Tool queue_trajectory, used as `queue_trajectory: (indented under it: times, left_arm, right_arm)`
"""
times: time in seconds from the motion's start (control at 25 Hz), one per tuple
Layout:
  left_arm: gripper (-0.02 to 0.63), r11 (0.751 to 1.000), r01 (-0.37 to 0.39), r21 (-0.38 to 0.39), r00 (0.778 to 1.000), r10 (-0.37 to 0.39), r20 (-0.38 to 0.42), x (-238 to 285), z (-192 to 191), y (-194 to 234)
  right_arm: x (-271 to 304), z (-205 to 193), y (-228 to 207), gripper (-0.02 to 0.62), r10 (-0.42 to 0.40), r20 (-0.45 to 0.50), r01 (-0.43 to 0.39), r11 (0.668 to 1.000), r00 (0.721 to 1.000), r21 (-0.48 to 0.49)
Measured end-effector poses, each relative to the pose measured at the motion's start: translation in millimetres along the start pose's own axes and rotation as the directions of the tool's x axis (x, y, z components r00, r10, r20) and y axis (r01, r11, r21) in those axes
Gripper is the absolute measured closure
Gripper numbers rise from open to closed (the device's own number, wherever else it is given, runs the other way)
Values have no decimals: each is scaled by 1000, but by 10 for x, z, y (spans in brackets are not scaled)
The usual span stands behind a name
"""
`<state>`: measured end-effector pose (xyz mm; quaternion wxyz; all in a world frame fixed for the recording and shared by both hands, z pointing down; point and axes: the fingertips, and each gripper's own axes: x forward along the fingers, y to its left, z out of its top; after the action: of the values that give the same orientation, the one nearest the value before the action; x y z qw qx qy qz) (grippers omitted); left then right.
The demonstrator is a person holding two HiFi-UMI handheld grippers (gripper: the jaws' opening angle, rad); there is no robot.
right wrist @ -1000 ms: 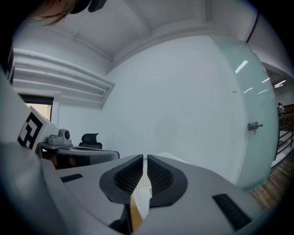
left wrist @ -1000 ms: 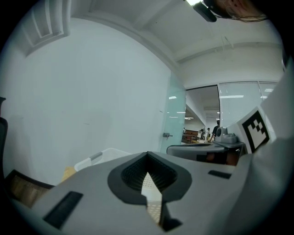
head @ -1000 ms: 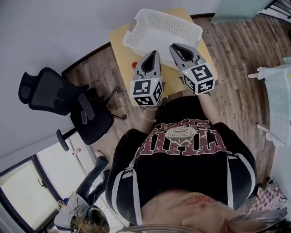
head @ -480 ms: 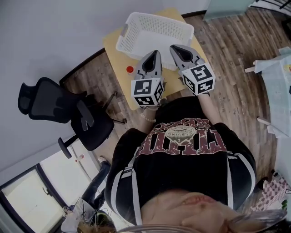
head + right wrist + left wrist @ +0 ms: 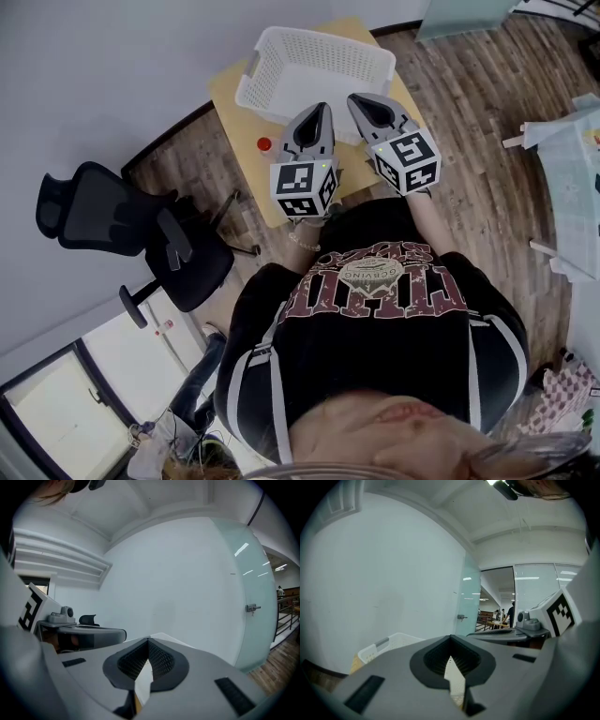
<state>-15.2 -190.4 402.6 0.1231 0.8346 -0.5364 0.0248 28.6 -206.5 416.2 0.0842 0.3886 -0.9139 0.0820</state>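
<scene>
1. fingers of the left gripper [image 5: 319, 112] clenched tip to tip, holding nothing.
2. right gripper [image 5: 362, 101] closed too, empty.
3. white perforated plastic basket [image 5: 319, 58] just beyond both fingertips; small red round object [image 5: 264, 144] left of them.

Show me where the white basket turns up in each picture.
Head view: white basket at top centre, on the yellow table.
Left gripper view: basket at lower left.
Right gripper view: only a white sliver above the jaws, perhaps its rim.
Shared landmark: the frosted glass door.
</scene>
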Motion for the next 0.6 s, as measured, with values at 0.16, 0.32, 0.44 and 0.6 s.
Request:
queue_trajectory:
  times: [0.16, 0.32, 0.44, 0.6]
  left_arm:
    - [565, 1000, -5, -1, 1000, 5, 2, 5, 6, 12]
    - [565, 1000, -9, -2, 1000, 9, 1, 4, 10, 16]
    - [565, 1000, -14, -3, 1000, 14, 0, 9, -5, 27]
    - [565, 1000, -20, -5, 1000, 20, -1, 23, -20, 46]
  right_arm:
    - [25, -13, 14, 578, 9, -9, -9, 1000, 1000, -1]
    - [37, -18, 29, 578, 14, -13, -14, 1000, 1000, -4]
    - [44, -32, 23, 578, 16, -14, -16, 1000, 1000, -7]
    - [56, -49, 9, 578, 19, -17, -19, 1000, 1000, -8]
